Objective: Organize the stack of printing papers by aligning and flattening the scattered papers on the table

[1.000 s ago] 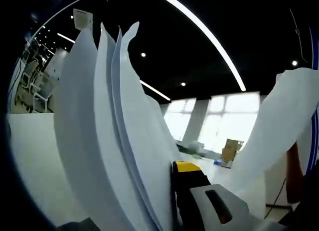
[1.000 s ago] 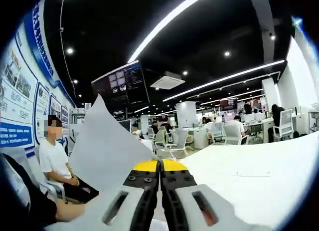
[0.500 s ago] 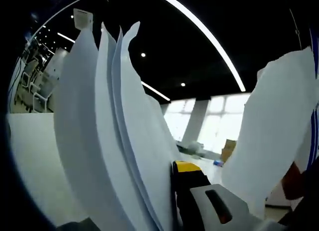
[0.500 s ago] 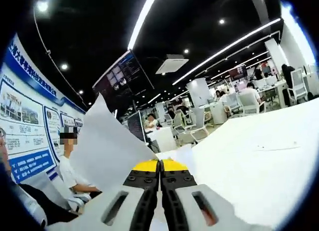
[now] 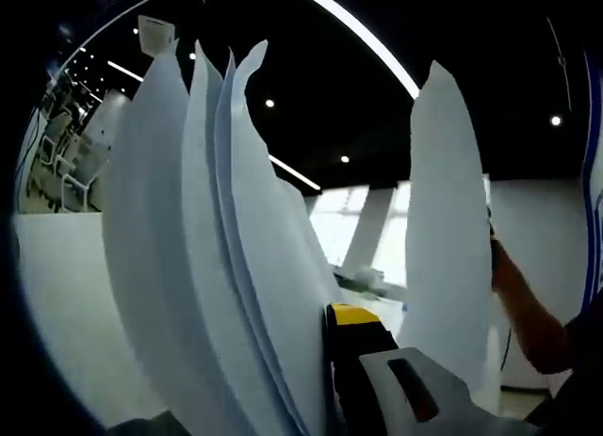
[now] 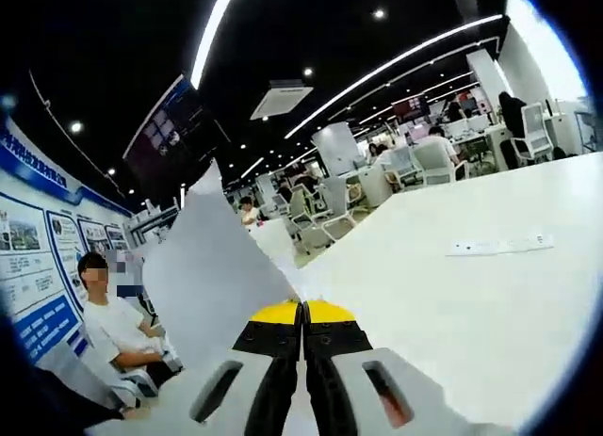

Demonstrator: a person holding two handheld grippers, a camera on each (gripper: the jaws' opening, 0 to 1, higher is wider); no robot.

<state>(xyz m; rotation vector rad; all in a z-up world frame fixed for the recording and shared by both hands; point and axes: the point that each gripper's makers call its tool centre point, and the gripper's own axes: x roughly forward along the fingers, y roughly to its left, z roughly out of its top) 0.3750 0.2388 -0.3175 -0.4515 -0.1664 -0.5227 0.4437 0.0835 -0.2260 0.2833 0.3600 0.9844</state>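
The papers are off the table right now: in the left gripper view a fanned bunch of white sheets stands up through the left and middle of the frame, edges splayed apart near the top, so they're clearly not squared up yet. They run down right alongside the left gripper, whose yellow-tipped jaw sits at bottom center touching the sheets; looks like it's clamped on the bunch, though the other jaw is hidden behind the paper. A separate sheet stands upright on the right side of that frame, with a person's arm just beside its right edge. In the right gripper view a single sheet rises from the lower middle toward the upper left, and the right gripper at bottom center has its jaws pressed together on the sheet's lower corner, so it's pinching that sheet. The white table spreads across the right half of that frame, with a small flat strip lying on it well away from the jaws. My read: the gathering is underway, but aligning the edges and laying the stack flat is all still to do.
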